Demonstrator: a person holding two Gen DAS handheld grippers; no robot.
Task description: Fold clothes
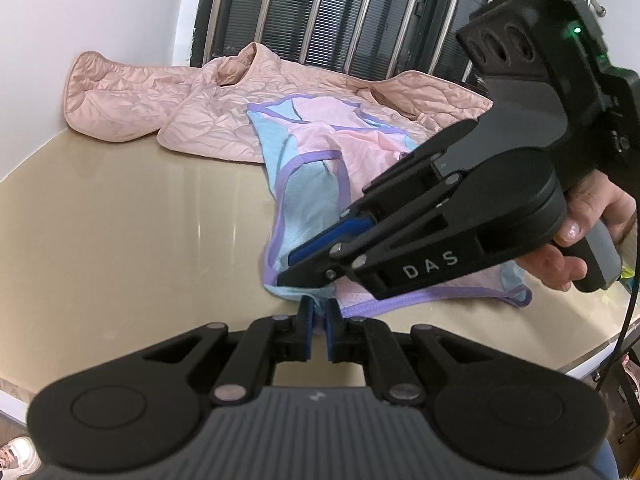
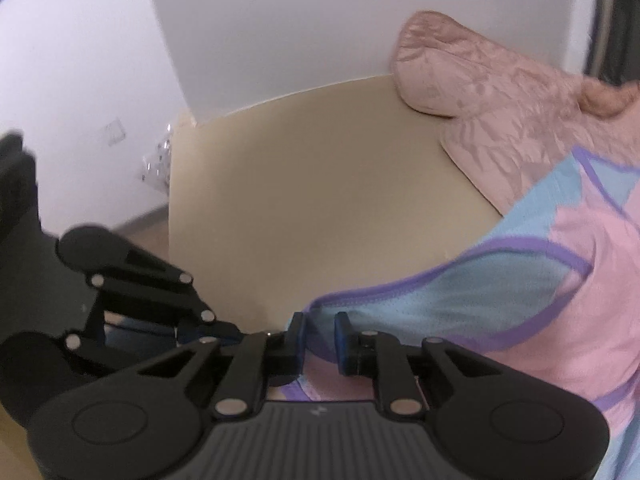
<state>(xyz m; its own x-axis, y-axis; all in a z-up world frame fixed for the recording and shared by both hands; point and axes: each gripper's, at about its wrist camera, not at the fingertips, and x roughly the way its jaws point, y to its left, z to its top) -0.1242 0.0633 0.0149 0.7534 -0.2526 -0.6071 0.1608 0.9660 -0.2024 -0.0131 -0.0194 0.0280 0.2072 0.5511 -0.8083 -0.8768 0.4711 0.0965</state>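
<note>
both grippers pinch the vest, jaws nearly closed.

A glossy beige table meets a white wall at its far edge. Behind it, a dark window with slatted louvres stands behind slanting steel bars. A wall socket shows low on the wall, blurred, beside the table's left edge. A pale shoe sits on the floor at lower left.
</note>
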